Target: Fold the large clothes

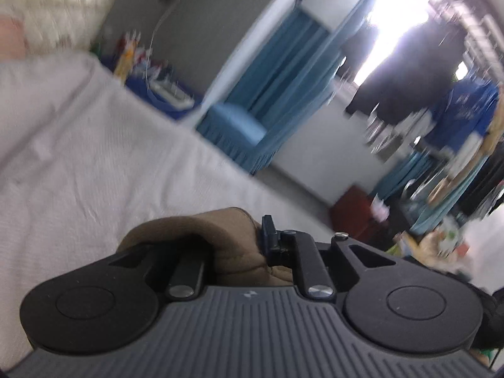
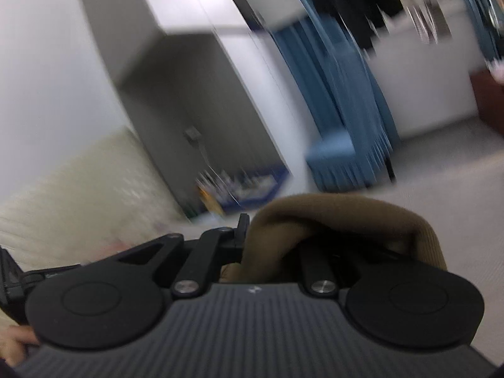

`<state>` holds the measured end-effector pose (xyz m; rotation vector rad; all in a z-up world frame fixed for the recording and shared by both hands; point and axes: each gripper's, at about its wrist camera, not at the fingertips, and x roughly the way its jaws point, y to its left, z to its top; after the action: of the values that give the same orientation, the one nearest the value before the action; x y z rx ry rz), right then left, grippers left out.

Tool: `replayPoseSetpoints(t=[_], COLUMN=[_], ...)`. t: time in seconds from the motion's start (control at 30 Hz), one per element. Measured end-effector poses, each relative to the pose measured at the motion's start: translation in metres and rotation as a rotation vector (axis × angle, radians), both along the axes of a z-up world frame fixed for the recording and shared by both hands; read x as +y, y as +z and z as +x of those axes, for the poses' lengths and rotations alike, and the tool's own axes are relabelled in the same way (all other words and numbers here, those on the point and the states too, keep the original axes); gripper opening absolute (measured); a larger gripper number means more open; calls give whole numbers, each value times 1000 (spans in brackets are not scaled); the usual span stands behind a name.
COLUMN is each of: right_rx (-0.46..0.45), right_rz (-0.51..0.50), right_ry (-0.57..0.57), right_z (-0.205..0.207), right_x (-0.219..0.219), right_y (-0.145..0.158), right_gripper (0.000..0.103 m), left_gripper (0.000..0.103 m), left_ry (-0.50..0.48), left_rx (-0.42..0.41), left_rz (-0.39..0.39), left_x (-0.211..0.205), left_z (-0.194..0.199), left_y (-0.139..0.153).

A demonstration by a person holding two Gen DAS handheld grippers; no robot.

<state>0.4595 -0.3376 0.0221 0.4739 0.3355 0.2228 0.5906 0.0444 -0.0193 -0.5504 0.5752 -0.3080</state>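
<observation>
The left gripper (image 1: 252, 245) is closed tight on a bunched fold of brown garment (image 1: 204, 236), which humps up between its fingers and spills to their left, just above the white bed cover (image 1: 110, 145) spread ahead. The right gripper (image 2: 271, 252) is likewise clamped narrow on the same brown cloth (image 2: 340, 220), which arches over its right finger; blue curtains (image 2: 343, 110) hang blurred well beyond.

text: none legible | left wrist view: blue shirt (image 1: 463, 110) hanging far right carries a pale print, too blurred to read | small pale mark on each gripper body, not readable | right wrist view: all blurred
</observation>
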Motion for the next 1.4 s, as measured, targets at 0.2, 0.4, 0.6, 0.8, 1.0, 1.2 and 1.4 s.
replayPoseSetpoints(t=[0.2, 0.4, 0.6, 0.8, 1.0, 1.2, 1.4], right_rx=[164, 263, 244, 235, 137, 76, 42], right_rz=[-5, -7, -9, 6, -58, -161, -189], right_ry=[-34, -49, -51, -49, 4, 51, 88], right_z=[75, 91, 85, 57, -22, -110, -198], right_x=[-15, -14, -10, -6, 11, 37, 53], right_y=[-78, -123, -114, -85, -42, -2, 23], right_gripper=[14, 15, 16, 72, 77, 77, 77], left_gripper=[17, 17, 54, 76, 77, 77, 77], left_ry=[-41, -33, -86, -117, -98, -87, -115], left_rx=[88, 173, 142, 89, 11, -52, -82], left_rz=[39, 87, 82, 147, 221, 239, 277], left_x=[-19, -27, -26, -38, -42, -44, -49], left_z=[70, 102, 84, 18, -86, -202, -309], left_y=[-69, -105, -86, -32, 27, 75, 97])
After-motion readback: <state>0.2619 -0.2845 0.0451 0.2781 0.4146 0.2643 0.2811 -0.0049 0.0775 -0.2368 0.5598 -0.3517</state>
